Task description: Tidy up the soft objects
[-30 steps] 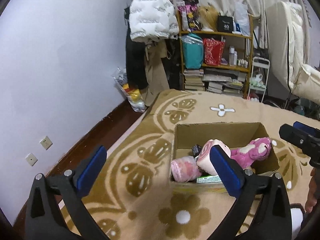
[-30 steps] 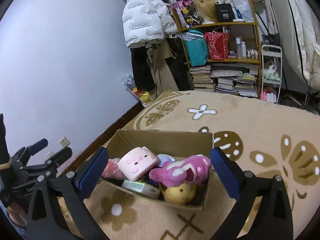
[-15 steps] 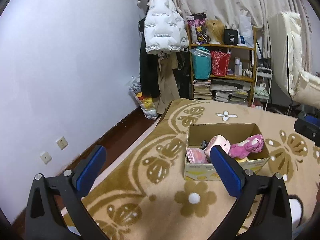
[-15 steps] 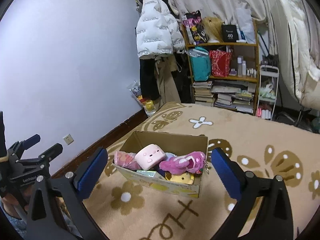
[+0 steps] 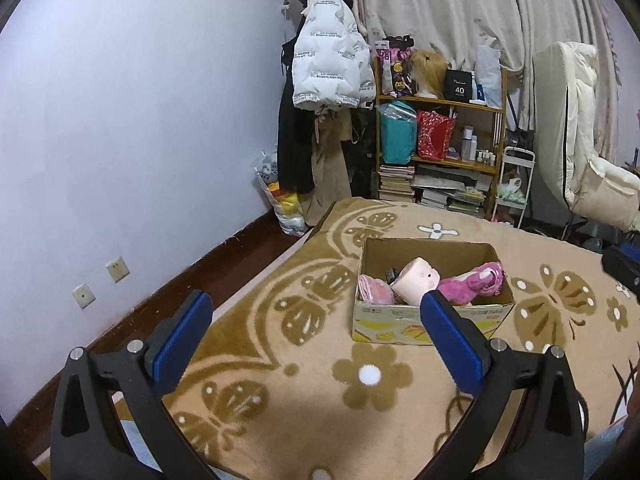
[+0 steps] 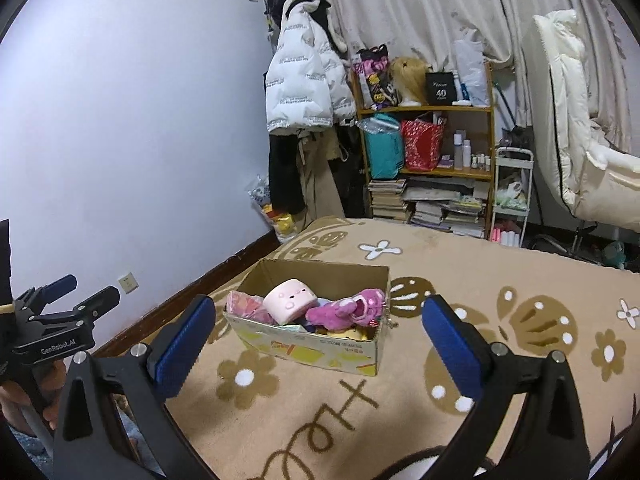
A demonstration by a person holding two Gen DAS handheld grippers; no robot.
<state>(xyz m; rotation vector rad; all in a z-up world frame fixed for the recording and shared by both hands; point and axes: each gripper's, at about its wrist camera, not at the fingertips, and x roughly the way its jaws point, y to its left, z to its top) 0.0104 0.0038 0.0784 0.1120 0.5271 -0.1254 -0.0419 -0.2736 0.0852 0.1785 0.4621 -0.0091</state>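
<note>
Left wrist view: left gripper [image 5: 316,338] spread wide, holding nothing, raised over the rug [image 5: 280,400]. Ahead on the rug, an open cardboard box [image 5: 424,320] packed with a pink square plush [image 5: 414,282], a magenta plush [image 5: 472,284] and a pink bundle [image 5: 374,290]. Right wrist view: right gripper [image 6: 318,338] likewise wide apart and empty, well back from the box, yellow plush [image 6: 352,333] tucked beneath the magenta one. Bookshelf [image 6: 428,168] against the far curtain.

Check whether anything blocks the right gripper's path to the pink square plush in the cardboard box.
Nothing visible does. The right gripper is open, with only bare patterned carpet between it and the open-topped cardboard box. The pink square plush lies on top, uncovered.
</note>
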